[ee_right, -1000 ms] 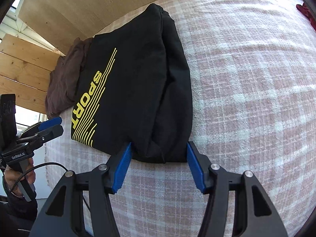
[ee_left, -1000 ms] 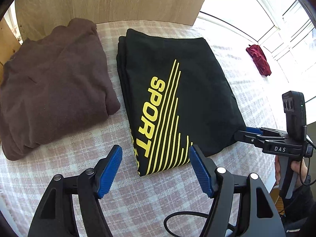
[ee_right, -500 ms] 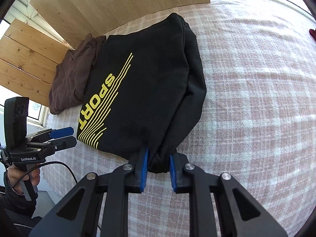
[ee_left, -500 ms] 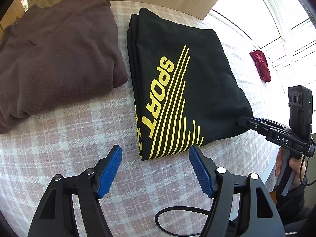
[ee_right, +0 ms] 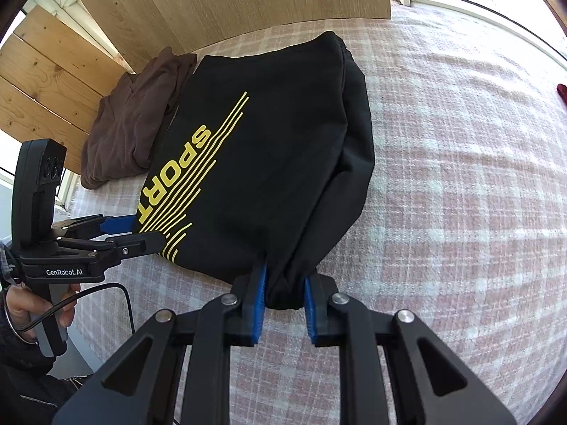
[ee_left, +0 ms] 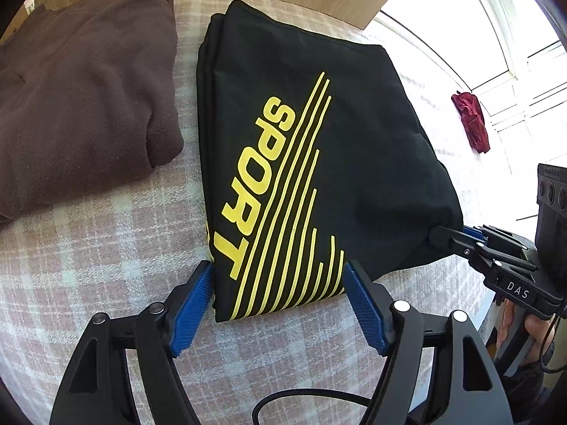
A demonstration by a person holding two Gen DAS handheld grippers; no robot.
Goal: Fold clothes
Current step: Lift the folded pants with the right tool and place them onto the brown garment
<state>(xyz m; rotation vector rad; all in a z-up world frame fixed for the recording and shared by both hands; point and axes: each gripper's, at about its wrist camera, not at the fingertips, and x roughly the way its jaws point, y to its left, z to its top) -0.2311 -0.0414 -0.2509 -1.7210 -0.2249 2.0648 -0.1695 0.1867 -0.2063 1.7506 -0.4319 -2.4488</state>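
The black shirt point(ee_left: 319, 163), already folded into a thick packet with its yellow SPORT print up, lies on the checked blanket point(ee_right: 460, 177), just beside a folded brown garment point(ee_left: 81, 81) near the wooden headboard point(ee_right: 230, 3).

The right gripper point(ee_right: 282, 306) has pinched the shirt's near right corner, its blue pads squeezing a bunch of black cloth between them. The left gripper point(ee_left: 280, 304) stands wide apart and straddles the near left corner, one finger either side of the striped edge. The left pad point(ee_left: 193, 304) looks close against the fold, though from this angle I cannot say whether it truly touches; nothing is gripped on that side yet.

So the step in hand seems to be taking hold of the near edge at both corners, perhaps for one more fold away toward the headboard, or for lifting the packet onto a pile. Next the left jaws need to close on all the layers at once, then both hands should rise together, level, so the fold stays square and does not slip open.
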